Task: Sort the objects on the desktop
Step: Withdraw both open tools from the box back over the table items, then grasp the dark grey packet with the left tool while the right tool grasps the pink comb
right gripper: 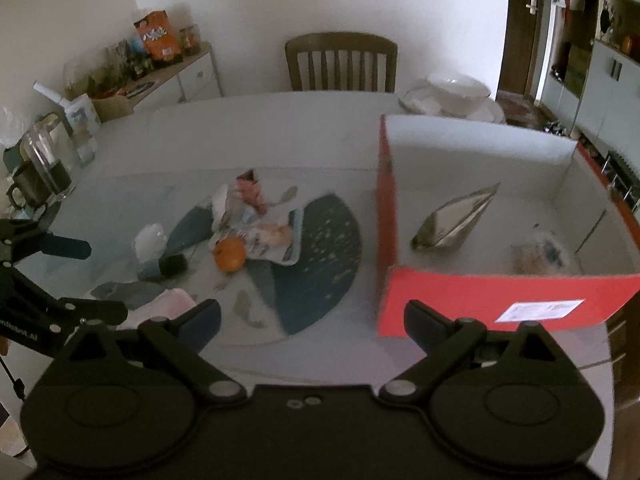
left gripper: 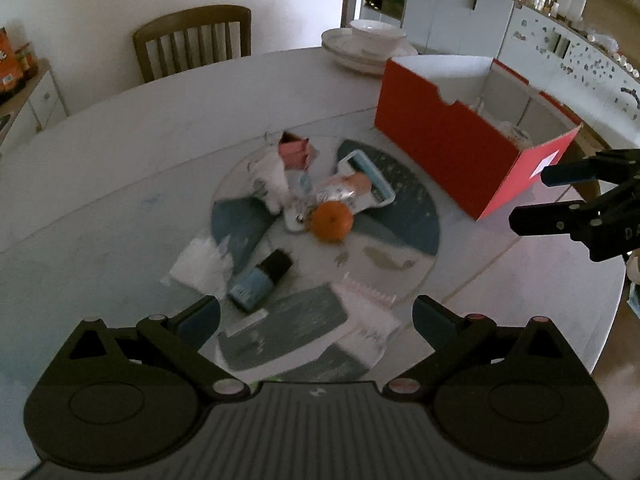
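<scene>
Looking across the round table (left gripper: 100,160), I have the red box (left gripper: 448,140) standing open at my right, and my right fingers (right gripper: 312,320) hang just in front of its near wall, spread wide and carrying nothing. Inside the box (right gripper: 472,300) I can see a silver pouch (right gripper: 456,224) and a blurred clear wrapper (right gripper: 540,256), so some sorting looks done already.

On the blue-patterned mat (left gripper: 400,216) at the table's middle lies the remaining clutter, well left of the box. My left fingers (left gripper: 316,314) are parted wide as well, empty, hovering over the mat's near edge with a grey flat packet (left gripper: 284,320) and a pink-edged white pouch (left gripper: 368,308) directly beneath them.

Smaller things lie further out: a snack pouch with a light-blue edge (left gripper: 360,184), a pink torn wrapper (left gripper: 294,152), the orange (left gripper: 332,222), and the small blue bottle with a black cap (left gripper: 260,280).

That bottle lies on its side just ahead and to the left of my left fingers, its long axis running diagonally, cap pointing away toward the orange. My left hand is clearly the nearer one; the right sits by the box, well apart from it. I judge the next pick falls to the left, and the fingers would need turning to close across the bottle's width instead of along its length.
</scene>
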Tool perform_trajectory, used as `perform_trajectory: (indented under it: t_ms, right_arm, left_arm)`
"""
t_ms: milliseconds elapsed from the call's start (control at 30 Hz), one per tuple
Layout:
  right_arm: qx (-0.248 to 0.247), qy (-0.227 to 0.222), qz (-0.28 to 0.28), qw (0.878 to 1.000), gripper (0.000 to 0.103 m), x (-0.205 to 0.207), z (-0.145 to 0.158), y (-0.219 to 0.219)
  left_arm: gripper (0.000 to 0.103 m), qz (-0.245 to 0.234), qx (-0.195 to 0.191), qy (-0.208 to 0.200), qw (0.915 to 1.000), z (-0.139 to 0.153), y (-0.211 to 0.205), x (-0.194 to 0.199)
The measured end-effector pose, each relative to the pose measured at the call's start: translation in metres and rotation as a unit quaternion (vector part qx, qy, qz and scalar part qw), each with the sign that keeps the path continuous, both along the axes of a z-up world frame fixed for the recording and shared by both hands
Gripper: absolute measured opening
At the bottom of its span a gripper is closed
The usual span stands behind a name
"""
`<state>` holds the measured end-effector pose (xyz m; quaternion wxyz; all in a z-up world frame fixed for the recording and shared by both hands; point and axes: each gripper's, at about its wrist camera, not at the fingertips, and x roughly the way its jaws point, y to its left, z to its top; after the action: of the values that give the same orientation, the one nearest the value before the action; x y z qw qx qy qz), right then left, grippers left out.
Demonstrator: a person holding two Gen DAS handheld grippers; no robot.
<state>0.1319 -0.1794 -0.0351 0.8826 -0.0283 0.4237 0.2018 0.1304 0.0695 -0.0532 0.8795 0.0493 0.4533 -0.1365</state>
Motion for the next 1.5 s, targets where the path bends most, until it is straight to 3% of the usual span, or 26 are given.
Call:
perform_trajectory:
  t_ms: [267,833,1500]
  right_arm:
    - [-0.012,0.019,0.025,0.999,0.098,-0.009,-0.021,0.038]
    - [-0.043,0.058,0.059,0.996,0.088,-0.003,-0.065,0.088]
    - [-0.053,0.065,0.074,0.994,0.070,0.017,-0.082,0.122]
  left_arm:
    - [0.103,-0.023,0.019,0.002,0.9995,-0.019,0.012,-0.005]
    - [0.103,-0.068,0.028,0.023,0.9970,-0.050,0.021,0.000]
    - [0.102,-0.079,-0.003,0.056,0.9953,-0.066,0.024,0.004]
